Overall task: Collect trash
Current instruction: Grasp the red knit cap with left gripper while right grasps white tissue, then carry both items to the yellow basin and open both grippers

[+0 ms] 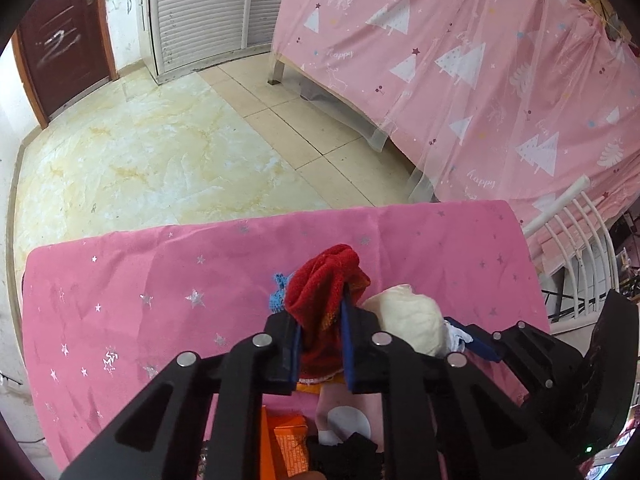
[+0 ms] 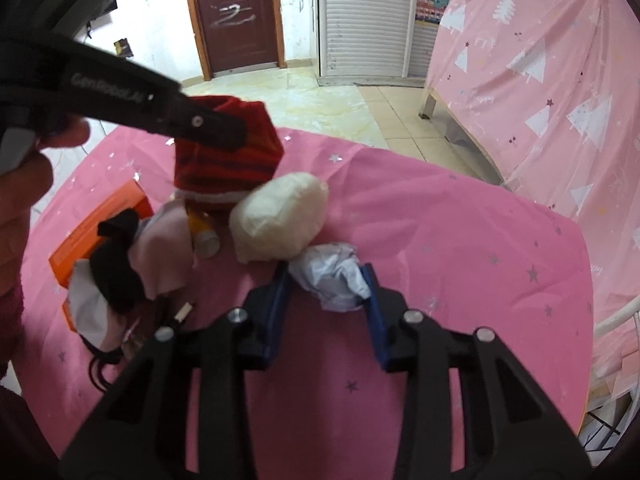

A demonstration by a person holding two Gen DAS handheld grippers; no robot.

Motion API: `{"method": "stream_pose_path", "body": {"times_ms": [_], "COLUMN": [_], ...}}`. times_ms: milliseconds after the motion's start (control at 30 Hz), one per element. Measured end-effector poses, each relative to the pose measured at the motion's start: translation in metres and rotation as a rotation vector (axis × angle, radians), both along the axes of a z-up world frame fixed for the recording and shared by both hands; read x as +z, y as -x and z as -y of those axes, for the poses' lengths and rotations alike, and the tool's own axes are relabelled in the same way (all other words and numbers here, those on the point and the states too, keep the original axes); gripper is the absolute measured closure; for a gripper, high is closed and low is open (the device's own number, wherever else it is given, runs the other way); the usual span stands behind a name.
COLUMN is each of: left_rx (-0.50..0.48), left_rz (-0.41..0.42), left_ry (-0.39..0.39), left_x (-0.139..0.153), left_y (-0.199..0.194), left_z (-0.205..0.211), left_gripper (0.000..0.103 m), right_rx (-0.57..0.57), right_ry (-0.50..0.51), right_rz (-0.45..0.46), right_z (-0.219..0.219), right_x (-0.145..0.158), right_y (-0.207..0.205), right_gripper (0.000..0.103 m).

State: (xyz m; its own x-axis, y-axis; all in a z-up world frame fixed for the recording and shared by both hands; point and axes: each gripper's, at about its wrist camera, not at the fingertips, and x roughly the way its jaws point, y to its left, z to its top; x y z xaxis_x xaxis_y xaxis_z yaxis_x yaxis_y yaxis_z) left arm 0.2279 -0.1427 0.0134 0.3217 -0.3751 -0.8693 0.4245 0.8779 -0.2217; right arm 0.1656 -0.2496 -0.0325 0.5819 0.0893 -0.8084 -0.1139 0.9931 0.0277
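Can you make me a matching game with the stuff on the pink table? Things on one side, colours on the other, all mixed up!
Things:
1. knitted hat in the left tool
2. crumpled paper between the right tool's fingers
3. soft lump beside the hat
4. flat box

Colours:
A. orange
B. cream
C. red
D. white

Pairs: 1-C, 2-D, 3-B, 4-A

Soft, even indoor light is filling both views, casting only faint shadows. Fisheye distortion is bending the floor (image 1: 168,152) and curtain (image 2: 540,80) toward dark, vignetted corners. A hand (image 2: 24,184) is blurring at the right-wrist view's left edge.
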Motion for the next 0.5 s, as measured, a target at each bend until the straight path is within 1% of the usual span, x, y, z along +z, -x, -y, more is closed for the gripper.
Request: {"method": "stream_pose_path", "body": {"times_ms": [100, 200, 367, 500], "left_rx": [0.014, 0.03, 0.045, 0.028], "left_rz": [0.005, 0.029, 0.091, 0.137], "left_ry": [-0.003, -0.011, -0.012, -0.012], "left_x": [0.002, 0.012, 0.042, 0.065], "left_y": [0.002, 0.005, 0.017, 0.034], "left_z": [-0.003, -0.007, -0.01, 0.003], "left_gripper": [0.095, 0.095, 0.095, 0.095], "right_rx": [-0.02, -0.037, -0.063, -0.088], "right_ry": [-0.011, -0.023, -0.04, -0.038], "right_rz": [0.012, 0.03, 0.065, 0.085], "right_z": [0.004, 0.009, 0.022, 0.034], "right_x": [0.002, 0.009, 0.021, 0.028], "right_y": [0.004, 0.012, 0.026, 0.038], "right_gripper": [0.07, 0.07, 0.07, 0.07]}}
